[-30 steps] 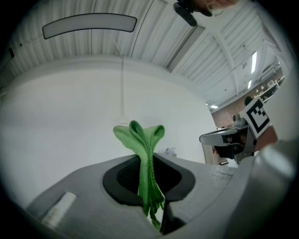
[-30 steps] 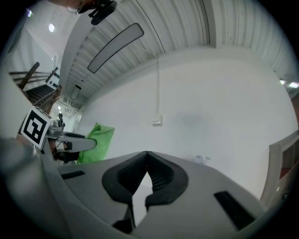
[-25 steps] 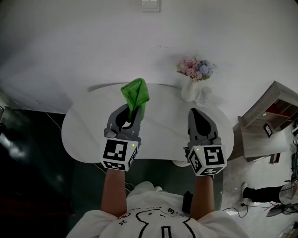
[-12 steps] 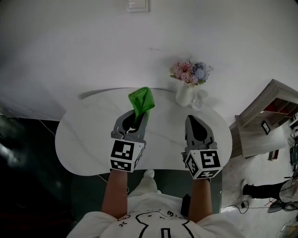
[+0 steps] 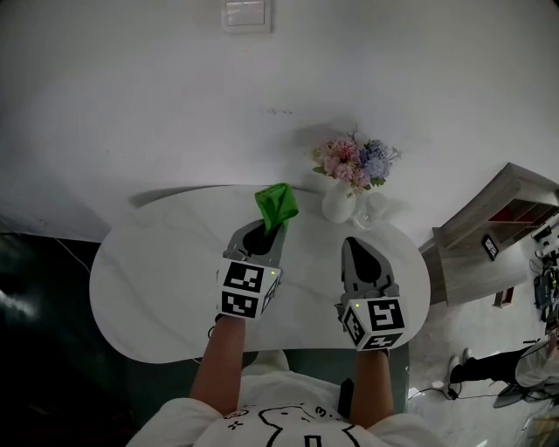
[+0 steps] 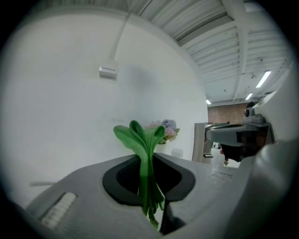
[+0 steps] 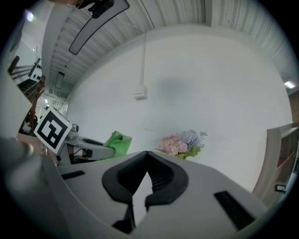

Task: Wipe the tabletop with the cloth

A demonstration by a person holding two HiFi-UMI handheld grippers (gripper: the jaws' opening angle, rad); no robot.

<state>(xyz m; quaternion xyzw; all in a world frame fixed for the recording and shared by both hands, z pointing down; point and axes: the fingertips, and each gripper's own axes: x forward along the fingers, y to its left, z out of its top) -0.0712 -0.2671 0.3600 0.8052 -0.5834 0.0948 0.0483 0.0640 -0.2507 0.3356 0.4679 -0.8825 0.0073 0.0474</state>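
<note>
Left gripper [image 5: 267, 234]: fingers [image 6: 117, 179] clamped on the green cloth [image 5: 276, 205]. Cloth is pinched in a narrow vertical bunch between the pads, and the loose end fans out past the fingertips in folded lobes. A short tail hangs below the grip point.

Head view: the cloth sits over the far side of the white oval table [image 5: 148, 262], near its back edge and just left of the vase. Can't tell if it touches the tabletop.

Right gripper [image 5: 356, 244]: fingers [image 7: 161, 175] together at the tips, nothing between them. It's over the right part of the table, beside the left gripper but well apart from the cloth. Both grippers point toward the wall, marker cubes on the near ends, with the person's forearms coming in from the near table edge.

White vase [image 5: 336, 206] with pink and blue flowers [image 5: 354, 161] stands at the back edge of the table. A clear glass [image 5: 372, 209] is just right of it, touching or nearly so.

White wall switch plate [image 5: 244, 13] is high on the wall. Wooden shelf unit [image 5: 489, 236] stands to the right of the table.
</note>
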